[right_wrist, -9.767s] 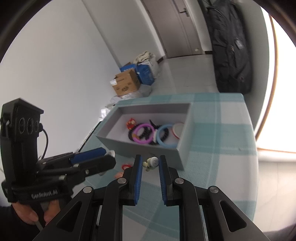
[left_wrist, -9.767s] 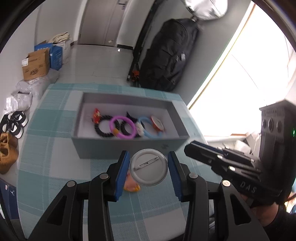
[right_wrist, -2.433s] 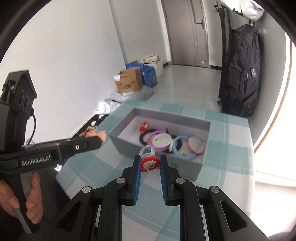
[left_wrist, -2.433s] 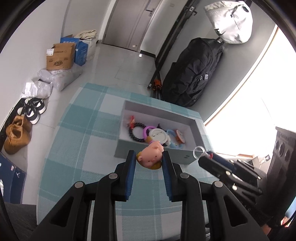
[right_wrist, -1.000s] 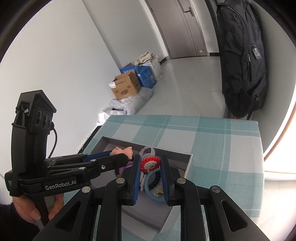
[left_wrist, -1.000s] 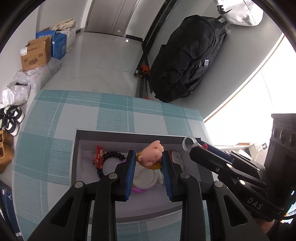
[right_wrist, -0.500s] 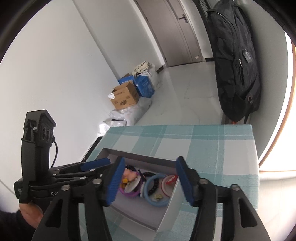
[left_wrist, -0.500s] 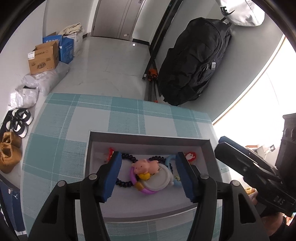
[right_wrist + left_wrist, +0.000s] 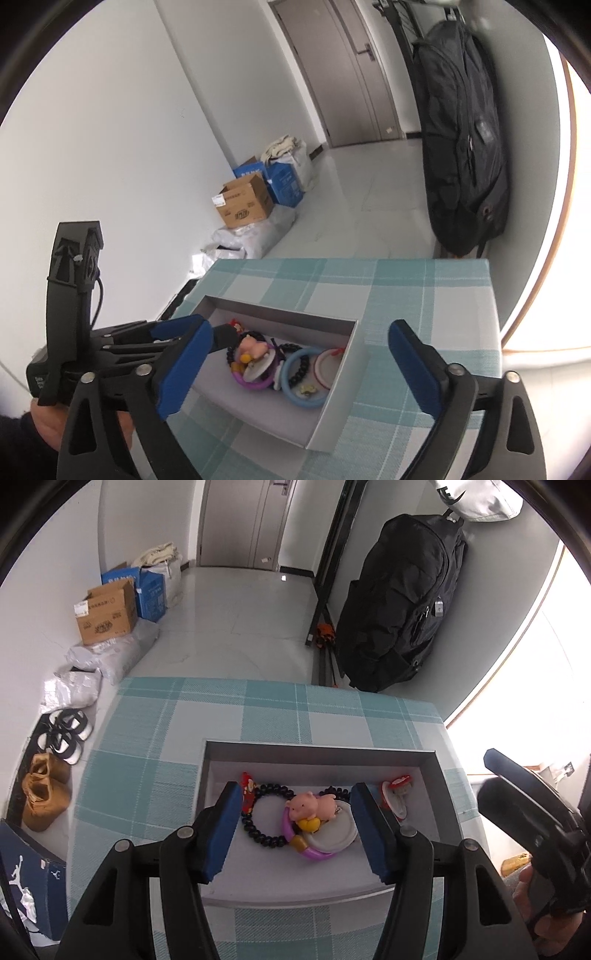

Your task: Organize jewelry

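Blue-padded left tongs [image 9: 295, 829] hang spread over the grey box [image 9: 321, 748], gripping nothing; the pink pig charm [image 9: 312, 806] lies below, between the pads, on a white round badge [image 9: 338, 834] and a purple ring [image 9: 314, 853]. Right tongs [image 9: 297, 369] are opening wide, nothing between them, over the same box on the teal checked table [image 9: 424, 291]. Black beads [image 9: 258, 829], a blue ring [image 9: 295, 384] and a red-rimmed badge [image 9: 327, 367] also lie inside. A black backpack [image 9: 399, 605] leans against the far wall.
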